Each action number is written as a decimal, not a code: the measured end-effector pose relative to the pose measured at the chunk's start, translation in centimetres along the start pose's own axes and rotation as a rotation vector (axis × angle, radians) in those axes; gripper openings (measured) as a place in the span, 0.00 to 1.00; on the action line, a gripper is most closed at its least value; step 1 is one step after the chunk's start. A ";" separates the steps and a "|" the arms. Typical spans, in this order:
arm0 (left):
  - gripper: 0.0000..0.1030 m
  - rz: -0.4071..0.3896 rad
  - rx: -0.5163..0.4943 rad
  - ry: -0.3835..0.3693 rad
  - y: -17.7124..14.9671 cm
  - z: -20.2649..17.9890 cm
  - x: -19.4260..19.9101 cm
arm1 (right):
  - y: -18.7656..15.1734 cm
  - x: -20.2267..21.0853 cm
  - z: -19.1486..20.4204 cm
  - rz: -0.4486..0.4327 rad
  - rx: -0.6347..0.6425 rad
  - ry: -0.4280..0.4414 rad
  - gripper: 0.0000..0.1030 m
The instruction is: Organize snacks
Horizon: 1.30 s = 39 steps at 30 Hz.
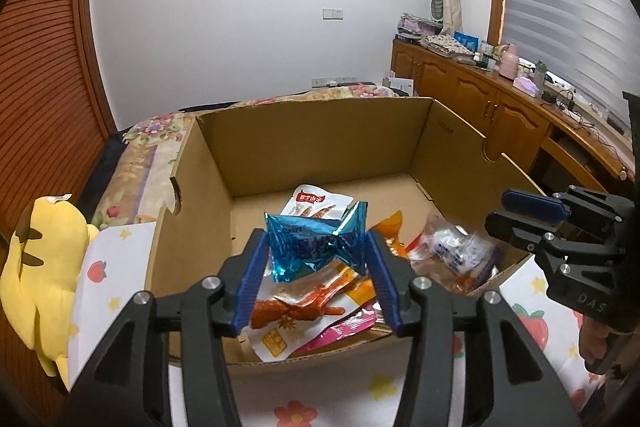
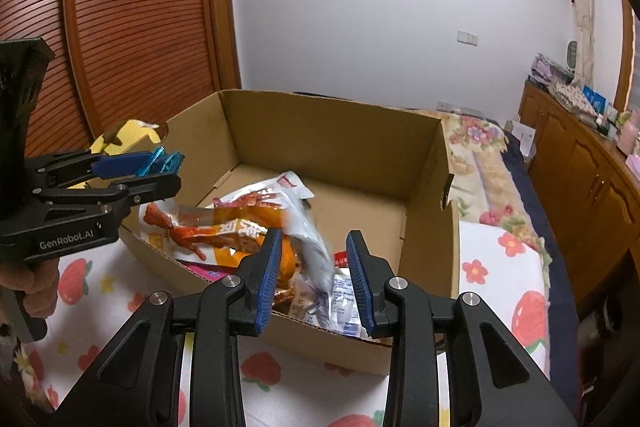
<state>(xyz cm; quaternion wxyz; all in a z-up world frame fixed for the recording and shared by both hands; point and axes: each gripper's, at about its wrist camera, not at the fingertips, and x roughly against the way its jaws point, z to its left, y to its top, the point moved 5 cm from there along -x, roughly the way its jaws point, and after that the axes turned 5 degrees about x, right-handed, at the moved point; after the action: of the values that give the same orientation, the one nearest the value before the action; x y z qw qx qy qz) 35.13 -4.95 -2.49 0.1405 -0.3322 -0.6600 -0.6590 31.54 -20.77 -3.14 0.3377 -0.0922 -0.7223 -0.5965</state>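
A brown cardboard box (image 1: 320,131) stands open on the bed with several snack packets lying in it. My left gripper (image 1: 315,235) hovers over its near side. A crumpled blue foil packet (image 1: 312,251) sits between the pads, and its edges touch both of them. From the right wrist view the left gripper (image 2: 166,169) is at the left with the blue foil packet (image 2: 162,161) at its fingertips. My right gripper (image 2: 314,233) is open over the box's near right corner. A blurred grey-white packet (image 2: 312,247) hangs loose between its fingers, touching neither pad.
In the box lie an orange crayfish packet (image 1: 304,303), a white red-labelled packet (image 1: 310,205) and a clear packet (image 1: 456,251). A yellow plush toy (image 1: 36,267) lies left of it. The strawberry-print sheet (image 1: 528,323) surrounds the box. A wooden cabinet (image 1: 480,95) runs along the right wall.
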 end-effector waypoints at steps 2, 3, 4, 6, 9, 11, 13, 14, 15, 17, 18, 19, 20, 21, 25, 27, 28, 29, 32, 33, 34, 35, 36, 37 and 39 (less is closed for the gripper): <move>0.59 -0.011 -0.003 0.007 -0.1 0.0 0.3 | 0.0 0.2 0.2 -0.003 -0.006 0.009 0.38; 0.60 -0.018 -0.004 0.013 -0.1 -0.1 0.5 | -0.1 0.4 0.2 -0.006 -0.007 0.012 0.39; 0.60 -0.022 -0.005 0.017 -0.1 -0.2 0.7 | -0.1 0.7 0.4 -0.011 -0.006 0.016 0.39; 0.60 -0.028 -0.012 0.020 -0.4 -0.5 1.5 | -0.1 1.5 0.8 -0.021 0.000 0.017 0.39; 0.60 -0.067 -0.032 0.027 -0.6 -1.2 3.6 | -0.4 4.2 1.9 -0.063 0.005 0.019 0.39; 0.61 -0.081 -0.032 0.036 -0.7 -1.5 4.8 | -0.7 5.8 2.6 -0.087 0.009 0.013 0.39; 0.63 -0.089 -0.027 0.030 -0.9 -1.7 5.9 | -1.1 7.4 3.2 -0.108 0.015 0.001 0.39; 0.67 -0.092 -0.029 0.026 -1.1 -2.0 6.7 | -1.3 8.2 3.5 -0.116 0.016 -0.003 0.39; 0.72 -0.096 -0.033 0.026 -1.1 -2.2 7.2 | -1.6 9.2 3.9 -0.125 0.017 -0.006 0.39; 0.76 -0.128 -0.040 0.035 -1.4 -2.4 9.0 | -1.8 10.4 4.3 -0.135 0.013 -0.009 0.39; 0.76 -0.137 -0.041 0.037 -1.4 -2.6 9.5 | -2.1 11.1 4.5 -0.138 0.009 -0.012 0.39; 0.76 -0.150 -0.042 0.040 -1.7 -2.6 10.4 | -2.2 11.6 4.7 -0.142 0.003 -0.013 0.39; 0.76 -0.156 -0.039 0.041 -2.0 -2.7 11.1 | -2.5 12.3 4.9 -0.149 -0.004 -0.013 0.39; 0.77 -0.160 -0.035 0.041 -2.4 -2.6 11.6 | -2.7 12.9 5.0 -0.153 -0.010 -0.014 0.39; 0.79 -0.171 -0.033 0.051 -3.8 -2.5 13.8 | -3.5 14.9 5.3 -0.170 -0.019 -0.033 0.41; 0.82 -0.175 -0.042 0.060 -4.5 -2.6 14.8 | -3.9 15.6 5.3 -0.174 -0.028 -0.042 0.44; 0.83 -0.176 -0.045 0.066 -4.9 -2.7 15.3 | -3.9 15.7 5.1 -0.174 -0.031 -0.043 0.46; 0.85 -0.180 -0.043 0.069 -5.2 -2.7 15.7 | -4.1 15.8 5.1 -0.173 -0.033 -0.047 0.50; 0.93 -0.194 -0.037 0.078 -6.3 -2.7 16.8 | -4.8 16.6 5.5 -0.176 -0.028 -0.067 0.59; 0.96 -0.199 -0.039 0.083 -6.6 -2.7 17.1 | -5.0 16.8 5.6 -0.180 -0.029 -0.076 0.63; 0.97 -0.206 -0.045 0.095 -7.0 -2.8 17.5 | -5.2 17.1 5.6 -0.183 -0.029 -0.083 0.65; 0.99 -0.212 -0.047 0.105 -7.2 -2.8 17.7 | -5.3 17.2 5.7 -0.186 -0.029 -0.087 0.70; 1.00 -0.217 -0.047 0.117 -7.5 -2.8 17.9 | -5.5 17.3 5.8 -0.189 -0.030 -0.092 0.72; 1.00 -0.223 -0.045 0.129 -7.9 -2.7 18.2 | -5.6 17.4 5.8 -0.192 -0.034 -0.099 0.73; 1.00 -0.233 -0.031 0.148 -8.6 -2.6 18.8 | -5.9 17.4 5.9 -0.193 -0.040 -0.110 0.85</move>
<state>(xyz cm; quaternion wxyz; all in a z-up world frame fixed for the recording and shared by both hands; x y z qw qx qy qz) 15.22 -1.92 2.83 0.1062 -0.2060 -0.6716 -0.7038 12.98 -21.60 2.23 0.2367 -0.0616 -0.7331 -0.6346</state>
